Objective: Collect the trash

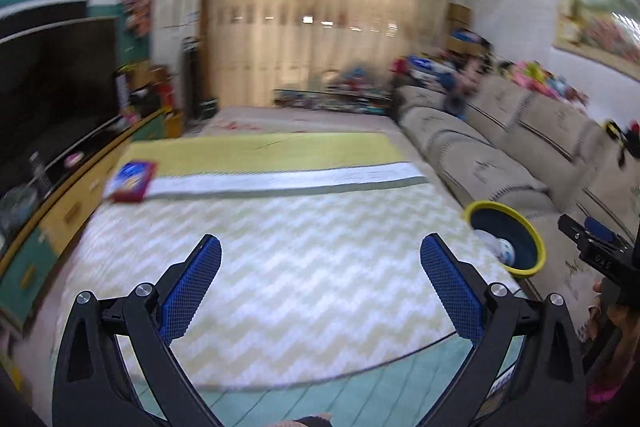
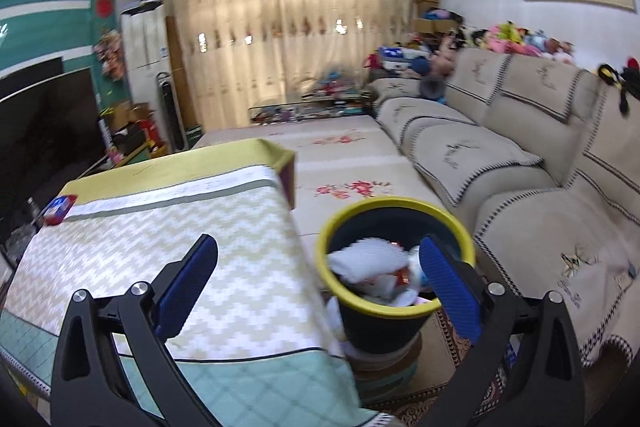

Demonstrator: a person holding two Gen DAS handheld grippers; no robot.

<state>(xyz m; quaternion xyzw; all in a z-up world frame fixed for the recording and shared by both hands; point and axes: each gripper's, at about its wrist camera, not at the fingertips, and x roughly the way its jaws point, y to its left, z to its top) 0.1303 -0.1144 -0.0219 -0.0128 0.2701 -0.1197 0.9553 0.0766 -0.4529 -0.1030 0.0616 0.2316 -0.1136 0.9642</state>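
A dark bin with a yellow rim [image 2: 394,311] stands on the floor between the table and the sofa. It holds white crumpled paper and wrappers [image 2: 370,263]. It also shows in the left wrist view [image 1: 520,269] at the right. My right gripper [image 2: 320,267] is open and empty, above the table's right edge and the bin. My left gripper [image 1: 320,267] is open and empty above the zigzag tablecloth [image 1: 260,259]. A red and blue packet [image 1: 132,181] lies at the table's far left; it also shows in the right wrist view [image 2: 60,209].
A beige sofa [image 2: 500,163] runs along the right. A TV [image 1: 52,87] and a low cabinet stand on the left. A toy-covered glass table [image 2: 312,107] stands before the curtains. The other gripper's body [image 1: 600,251] shows at the right edge.
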